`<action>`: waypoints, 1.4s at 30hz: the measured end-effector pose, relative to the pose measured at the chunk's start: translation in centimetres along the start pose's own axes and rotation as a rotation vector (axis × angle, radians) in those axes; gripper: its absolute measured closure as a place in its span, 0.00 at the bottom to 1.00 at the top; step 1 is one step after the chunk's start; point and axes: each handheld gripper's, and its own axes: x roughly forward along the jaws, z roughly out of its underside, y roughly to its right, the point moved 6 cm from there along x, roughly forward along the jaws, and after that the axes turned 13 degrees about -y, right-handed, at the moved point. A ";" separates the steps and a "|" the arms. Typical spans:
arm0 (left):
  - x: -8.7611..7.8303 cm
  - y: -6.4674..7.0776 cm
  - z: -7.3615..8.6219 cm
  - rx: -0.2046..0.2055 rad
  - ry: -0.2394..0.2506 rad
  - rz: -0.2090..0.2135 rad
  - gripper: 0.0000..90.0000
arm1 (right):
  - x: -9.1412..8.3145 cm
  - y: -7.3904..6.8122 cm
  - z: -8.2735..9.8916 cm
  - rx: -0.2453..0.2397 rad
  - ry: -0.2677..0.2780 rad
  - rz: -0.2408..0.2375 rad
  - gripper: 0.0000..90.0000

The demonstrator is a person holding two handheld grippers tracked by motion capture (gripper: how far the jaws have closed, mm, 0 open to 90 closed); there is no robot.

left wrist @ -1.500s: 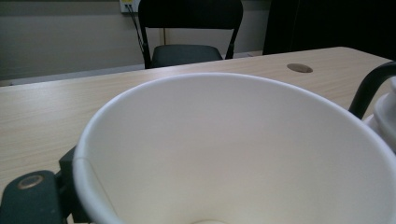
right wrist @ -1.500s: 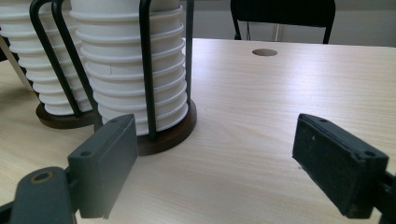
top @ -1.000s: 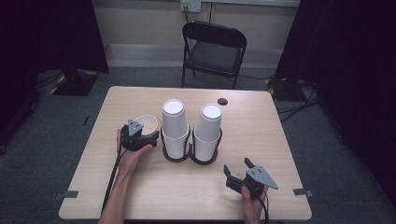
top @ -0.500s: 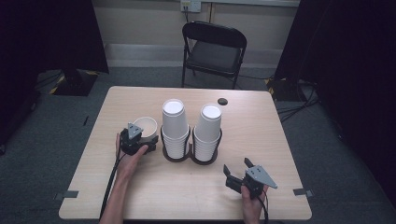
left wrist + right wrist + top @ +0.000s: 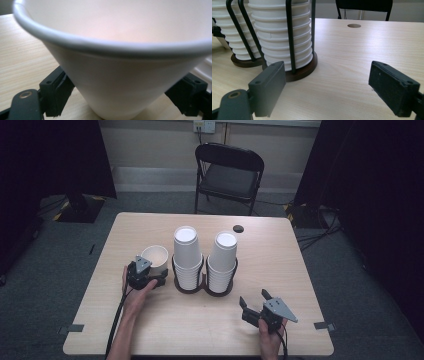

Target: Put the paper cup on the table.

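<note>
Right now the left gripper (image 5: 156, 281) has its jaws around the lower wall of a single paper cup (image 5: 154, 256) that stands upright on the table (image 5: 300, 270), just beside the left of two cup stacks (image 5: 187, 255) in a dark wire holder (image 5: 204, 287). The jaws have just been closing, with the cup between them. In the left gripper view the black pads (image 5: 58, 93) sit against both sides of the cup (image 5: 120, 82), so I take it as gripped, though that view is close and blurred, and I can't be sure how firmly the pads press.

The right gripper (image 5: 255, 306) rests near the front edge of the table, well apart from the holder, jaws spread wide with nothing between them.

The risk lies in the squeeze, I think. A thin paper wall caves in easily, and too hard a pinch could crease the cup or pop it out from between the pads. Held this low on the taper, it may also slip or tilt on lifting. With the stack so near, any sideways swing could knock the rim against it and jolt the holder.
</note>
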 end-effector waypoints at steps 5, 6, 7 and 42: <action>-0.8 0.2 0.4 0.002 0.027 0.018 0.17 | 0.0 0.0 0.0 0.002 -0.001 -0.003 0.15; -0.9 0.1 0.5 0.003 0.019 0.024 0.17 | 0.0 0.0 0.0 0.001 -0.001 -0.001 0.15; -0.9 0.1 0.5 0.003 0.019 0.024 0.17 | 0.0 0.0 0.0 0.001 -0.001 -0.002 0.15; -8.5 2.7 3.3 -0.027 0.212 0.036 0.17 | -0.2 0.0 0.0 0.001 0.017 -0.002 0.15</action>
